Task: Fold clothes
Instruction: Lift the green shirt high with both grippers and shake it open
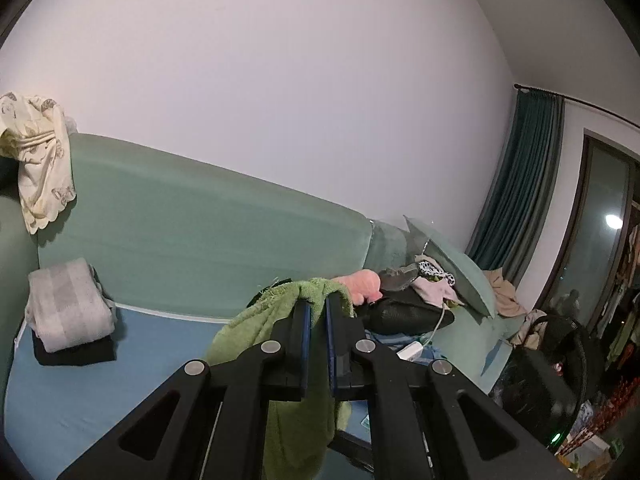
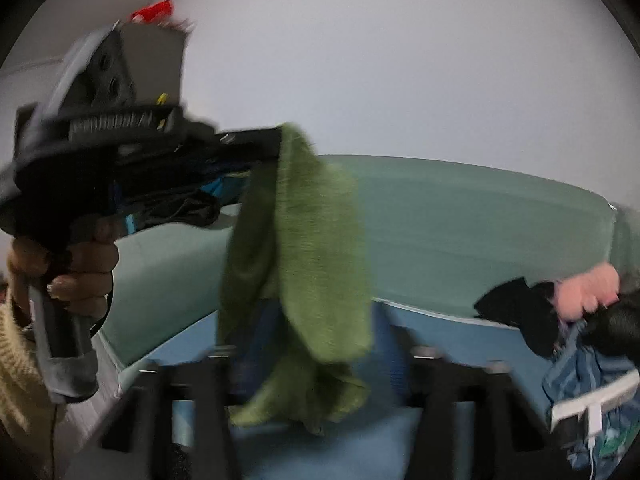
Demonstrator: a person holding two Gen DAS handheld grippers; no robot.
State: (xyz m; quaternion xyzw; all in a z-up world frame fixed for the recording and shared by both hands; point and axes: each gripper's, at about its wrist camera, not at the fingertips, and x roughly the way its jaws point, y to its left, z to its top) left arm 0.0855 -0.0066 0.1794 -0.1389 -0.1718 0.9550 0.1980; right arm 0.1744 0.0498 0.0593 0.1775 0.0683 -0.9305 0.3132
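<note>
Two grippers, one green towel [image 1: 280, 320]. Left gripper [image 1: 317, 308] clenched on the towel's top edge, jaws nearly together with fabric pinched between the blue pads, cloth bunched over the left jaw and hanging down beneath both. Seen from the right wrist view: left gripper [image 2: 276, 146] held high by a hand [image 2: 76, 268] in a yellowish knit sleeve [image 2: 16, 360], green towel [image 2: 304, 264] dangling from the jaw tips in long folds, lifted clear of the blue sheet [image 2: 360, 440]. Right gripper [image 2: 320, 360] low in its own view, blurred, jaws spread wide apart, lower end of the towel hanging between them; cannot tell whether cloth touches either jaw, nothing visibly grasped.

Beyond the left jaws: green sofa back [image 1: 200, 216] and a pale wall. Left of the jaws, well apart: folded grey garment [image 1: 68, 304] stacked on a folded black one [image 1: 76, 354], both on the blue sheet [image 1: 80, 400]. Higher up on that side: cream patterned cloth [image 1: 36, 160] draped over the sofa's corner. Right of the jaws, just past the tips: heap of unfolded clothes with a pink piece [image 1: 360, 286] on top, black fabric [image 1: 404, 312] below it, a green cushion [image 1: 456, 268] leaning behind. Farther right: dark green curtain [image 1: 516, 200] beside a window. In the right wrist view, same heap off to the right of the jaws: pink piece [image 2: 588, 288], black fabric [image 2: 516, 320].
</note>
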